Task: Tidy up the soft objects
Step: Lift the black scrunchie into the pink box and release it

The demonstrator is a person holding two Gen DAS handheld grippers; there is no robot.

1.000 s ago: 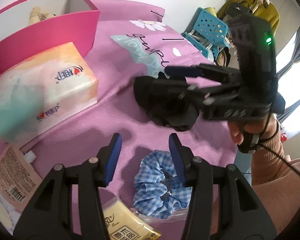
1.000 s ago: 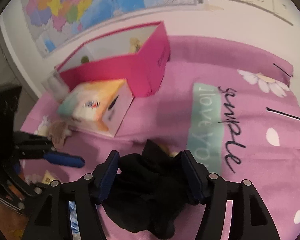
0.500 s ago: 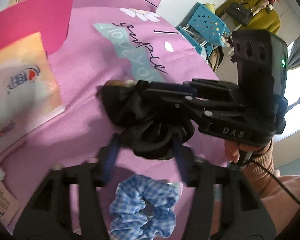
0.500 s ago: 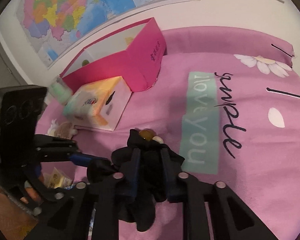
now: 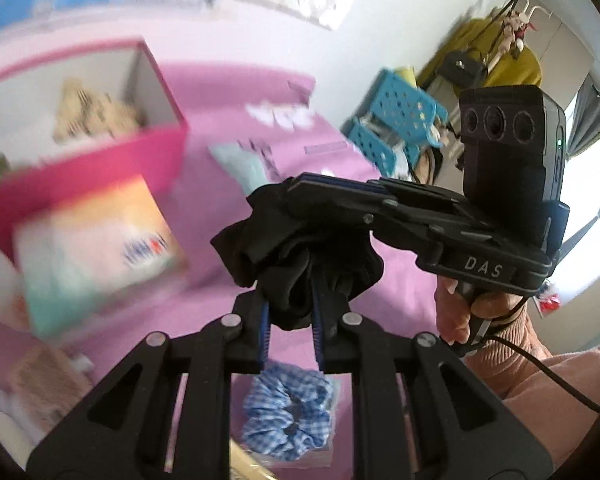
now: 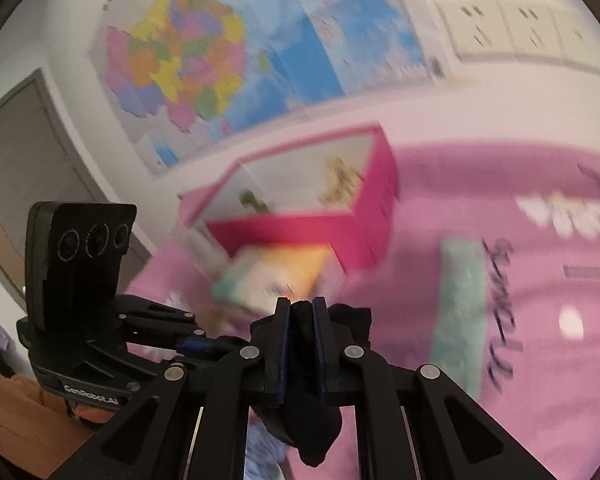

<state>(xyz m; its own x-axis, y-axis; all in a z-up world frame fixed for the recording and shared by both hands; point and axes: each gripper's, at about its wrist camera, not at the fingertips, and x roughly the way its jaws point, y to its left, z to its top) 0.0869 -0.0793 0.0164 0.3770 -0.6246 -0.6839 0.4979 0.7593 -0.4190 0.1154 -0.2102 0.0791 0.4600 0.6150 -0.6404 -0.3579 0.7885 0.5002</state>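
Lifted off the bedspread (image 5: pixel 396 312) now: black scrunchie (image 5: pixel 300 256) pinched by both left gripper (image 5: pixel 289 330) and right gripper (image 6: pixel 301 340), probably headed for pink box (image 6: pixel 340 236).

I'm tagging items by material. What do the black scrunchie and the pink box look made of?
Black scrunchie: soft matte fabric, judging by how it bunches in loose folds between both tongs.
Pink box: probably coated cardboard, given its thin straight walls, white inside and smooth pink outside; motion blur leaves the finish uncertain.
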